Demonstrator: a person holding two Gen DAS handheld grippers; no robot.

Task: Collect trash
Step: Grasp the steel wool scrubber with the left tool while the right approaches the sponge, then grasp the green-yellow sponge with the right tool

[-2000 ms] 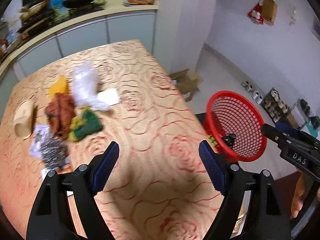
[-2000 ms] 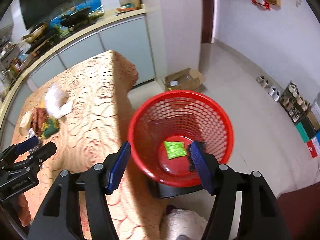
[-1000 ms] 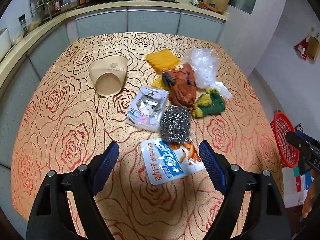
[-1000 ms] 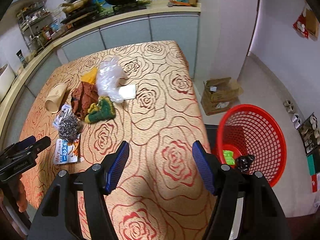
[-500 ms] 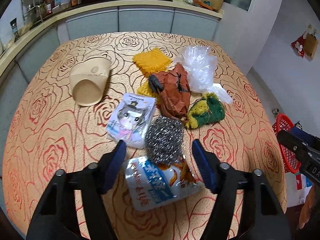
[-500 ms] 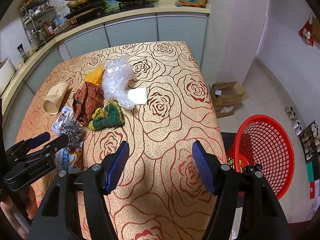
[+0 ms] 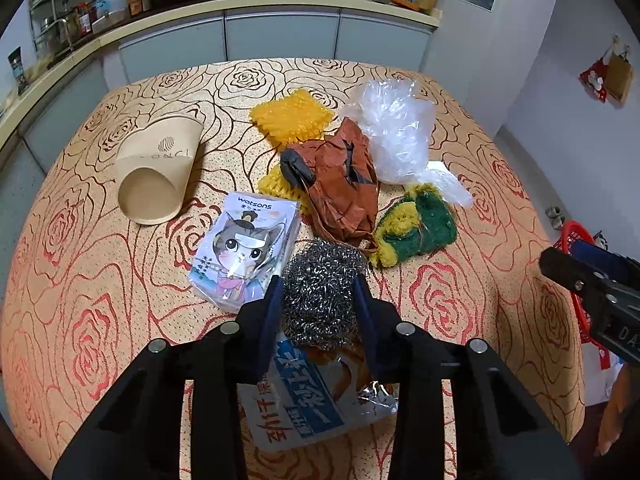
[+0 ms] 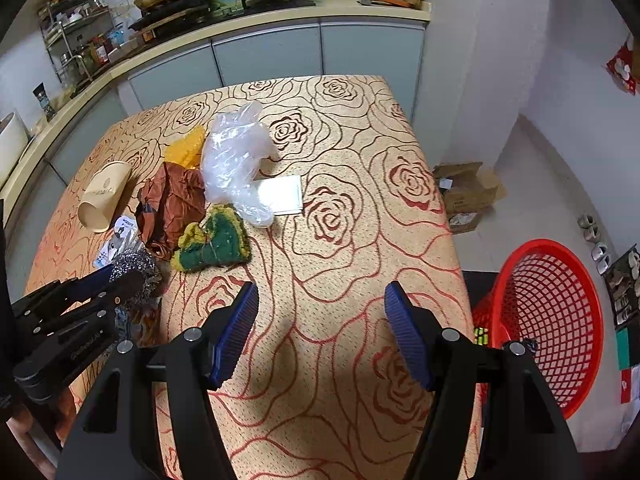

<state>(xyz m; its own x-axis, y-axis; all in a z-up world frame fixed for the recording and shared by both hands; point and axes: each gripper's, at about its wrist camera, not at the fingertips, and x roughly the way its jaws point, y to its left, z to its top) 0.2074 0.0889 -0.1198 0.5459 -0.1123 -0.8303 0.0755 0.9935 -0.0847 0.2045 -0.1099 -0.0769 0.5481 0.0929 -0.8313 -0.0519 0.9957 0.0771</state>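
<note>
Steel wool (image 7: 322, 292) sits on table (image 7: 460, 292), partly atop blue-white packet (image 7: 304, 396), just beside cat packet (image 7: 246, 250). Your left tongs (image 7: 318, 300) straddle wool, jaws closing, pads at its sides. Sponge (image 7: 416, 226), brown paper (image 7: 340, 184), clear bag (image 7: 396, 132), yellow mesh (image 7: 290, 118), paper cup (image 7: 156, 172) lie beyond. Your right tongs (image 8: 322, 328) hover wide, empty, over bare cloth. Red basket (image 8: 560, 312) stands on floor right of table.
</note>
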